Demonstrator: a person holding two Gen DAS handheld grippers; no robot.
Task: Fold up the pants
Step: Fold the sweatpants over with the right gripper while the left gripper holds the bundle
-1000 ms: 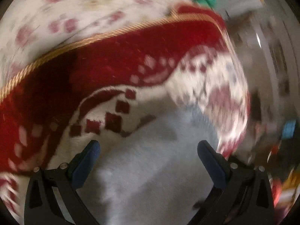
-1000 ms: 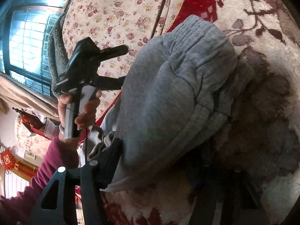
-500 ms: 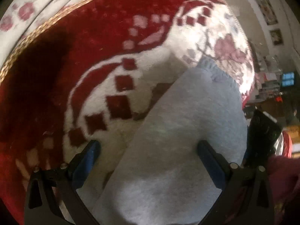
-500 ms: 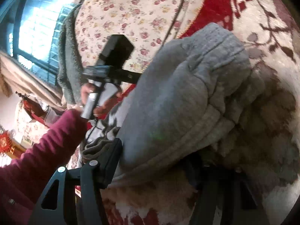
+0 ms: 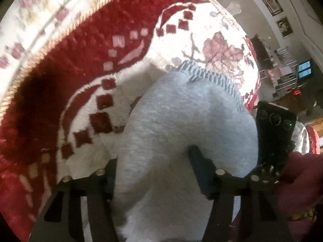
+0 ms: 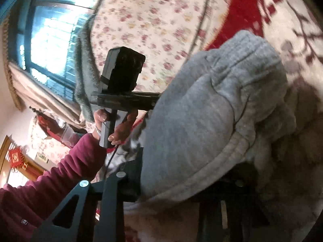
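The grey pants [image 5: 181, 121] lie folded into a thick bundle on a red and cream plush cover [image 5: 66, 64]. Their ribbed cuff [image 5: 212, 76] points away from me. My left gripper [image 5: 153, 167] comes down on the near end of the bundle, jaws closing, and both fingers dent the cloth between them. In the right wrist view the pants [image 6: 212, 111] bulge up with a seamed hem [image 6: 212, 161] at the front. My right gripper [image 6: 185, 179] is closing on that hem fold, and cloth partly hides its right finger. A hand in a maroon sleeve [image 6: 60, 173] holds the left gripper's body [image 6: 121, 92] just left of the bundle.
A floral cushion [image 6: 151, 20] backs the seat behind a gold-corded edge [image 5: 60, 38]. A grey cloth [image 6: 82, 76] hangs over it near a window [image 6: 50, 30]. The right gripper's camera block [image 5: 274, 125] sits close by the pants. Shelves and a screen [image 5: 304, 70] stand far off.
Both pairs of jaws have narrowed onto the grey pants. The left gripper has rolled and shifted over the bundle; in the right wrist view it now stands closer to the cloth.
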